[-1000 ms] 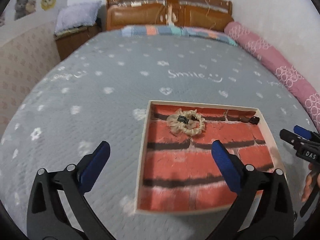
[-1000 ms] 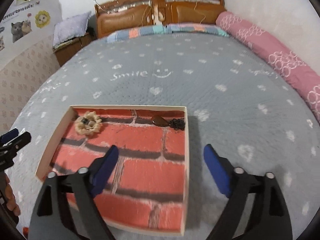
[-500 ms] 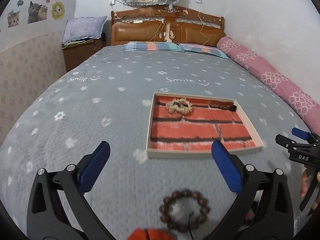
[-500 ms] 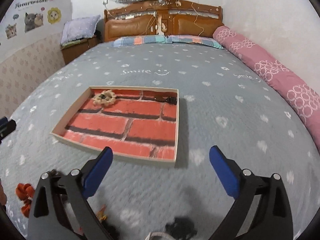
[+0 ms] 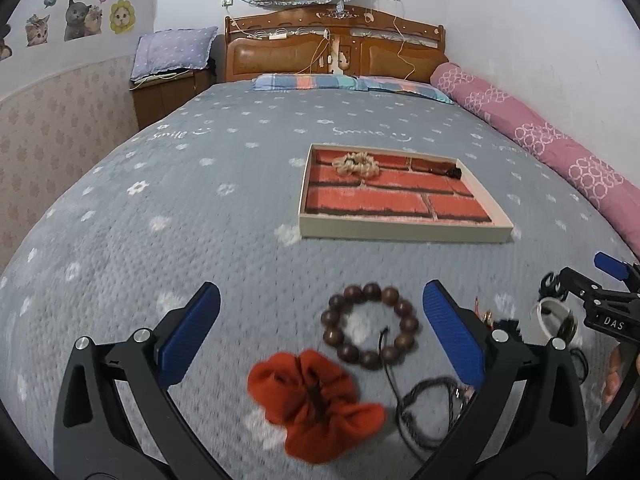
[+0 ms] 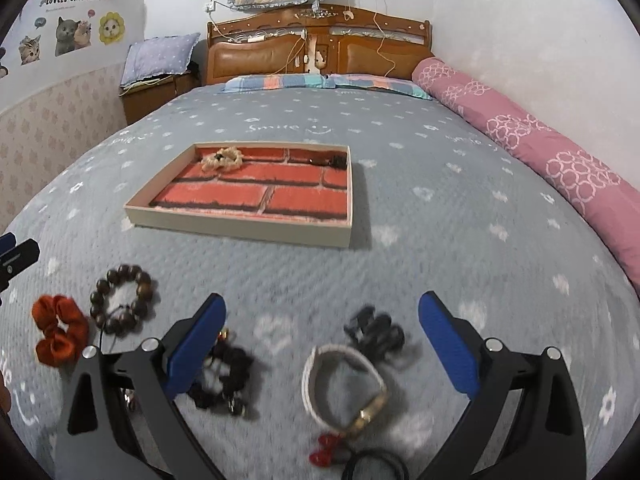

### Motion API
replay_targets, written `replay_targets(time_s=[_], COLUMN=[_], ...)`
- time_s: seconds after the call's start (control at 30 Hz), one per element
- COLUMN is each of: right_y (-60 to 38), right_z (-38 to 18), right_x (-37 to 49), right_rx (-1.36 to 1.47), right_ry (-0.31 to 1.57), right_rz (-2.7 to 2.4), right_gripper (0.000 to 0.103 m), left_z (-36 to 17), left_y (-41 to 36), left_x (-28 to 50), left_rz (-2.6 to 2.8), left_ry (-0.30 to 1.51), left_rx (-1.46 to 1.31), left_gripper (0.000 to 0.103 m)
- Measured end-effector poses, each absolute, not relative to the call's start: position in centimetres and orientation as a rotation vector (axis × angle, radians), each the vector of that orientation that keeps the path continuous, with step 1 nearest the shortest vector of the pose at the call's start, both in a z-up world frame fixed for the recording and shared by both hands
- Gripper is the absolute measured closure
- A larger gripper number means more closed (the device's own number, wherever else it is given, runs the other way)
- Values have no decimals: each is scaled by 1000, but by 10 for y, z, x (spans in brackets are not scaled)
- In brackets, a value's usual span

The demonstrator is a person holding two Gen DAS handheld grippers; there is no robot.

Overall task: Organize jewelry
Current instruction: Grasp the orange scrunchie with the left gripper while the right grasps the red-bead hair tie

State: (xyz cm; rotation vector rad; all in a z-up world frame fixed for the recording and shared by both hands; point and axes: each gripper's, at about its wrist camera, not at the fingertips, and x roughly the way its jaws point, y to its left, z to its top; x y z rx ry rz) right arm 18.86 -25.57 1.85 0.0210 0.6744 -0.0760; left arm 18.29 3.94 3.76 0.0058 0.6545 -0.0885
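- The grey quilted bedspread (image 5: 168, 208) carries everything; it is soft, so pieces will sink a little under a pad.
- The shallow tray (image 6: 240, 225) with a brick-print floor sits well beyond the loose pieces. Against its far wall lie a cream scrunchie (image 6: 221, 159) and a small dark piece (image 6: 331, 161) I cannot identify.
- The left gripper (image 5: 320, 328) stands wide with nothing between its pads. It frames an orange scrunchie (image 5: 312, 404) and a wooden bead bracelet (image 5: 370, 326), which lie just beside each other.
- The right gripper (image 6: 320, 340) is also spread wide and empty, above a white bangle with a gold clasp (image 6: 344, 384) and a black hair claw (image 6: 374, 330).
- Smaller bits crowd the near edge: a black beaded tangle (image 6: 224, 380), a black cord (image 5: 428, 412) and red beads (image 6: 324, 454).
- Likely step: choosing the next piece to carry to the tray.
- To do it well, I would pick one item per side, come down with one pad inside the ring and one outside, and avoid snagging the neighbouring cord or tangle.
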Motion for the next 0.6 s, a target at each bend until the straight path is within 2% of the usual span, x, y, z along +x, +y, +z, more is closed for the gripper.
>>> replay_targets(time_s=[0.47,0.6], right_y=[-296,-308], right_z=[-9,-19], right_x=[121,112], right_rx=[21,30], right_ry=[677,693], right_rz=[-144,-156], right_gripper=[9,18], left_z=[-2,-11], left_y=[55,58], left_x=[155,154], left_rz=[-82,-80], left_ry=[692,706], left_rx=[-22,-27], left_gripper=[5,6])
